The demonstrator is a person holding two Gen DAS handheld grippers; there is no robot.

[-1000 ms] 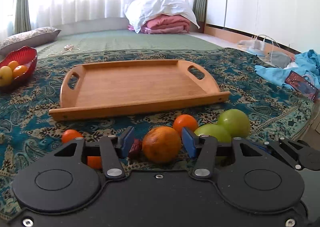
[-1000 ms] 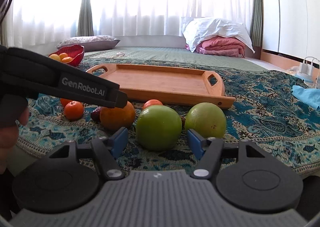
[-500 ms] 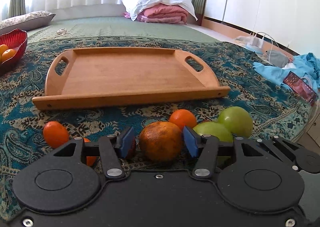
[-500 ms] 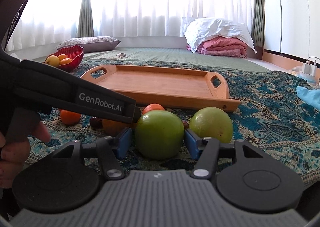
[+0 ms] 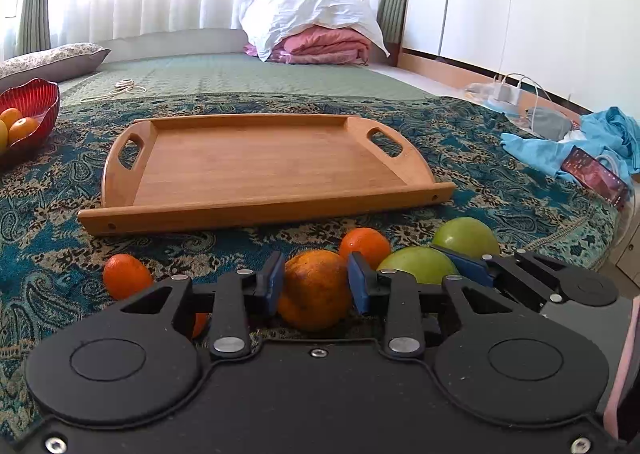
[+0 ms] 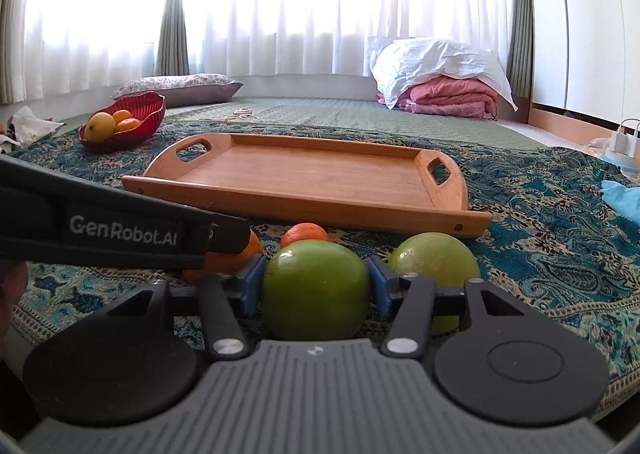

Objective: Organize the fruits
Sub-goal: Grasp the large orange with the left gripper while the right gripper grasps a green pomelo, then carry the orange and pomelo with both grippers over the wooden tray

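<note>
My left gripper is closing on a big, dull, mottled orange on the patterned cloth, pads touching. My right gripper is closing on a shiny green apple. The wooden tray behind holds nothing; the red bowl holds oranges.

A bed covered by a teal paisley spread is carrying everything. A wooden tray is lying in the spread's middle, a red bowl of fruit is sitting toward the left edge, and oranges and green apples are resting along the near edge. Folded bedding is lying at the far edge, a pillow at the far left corner, blue cloth at the right edge.
</note>
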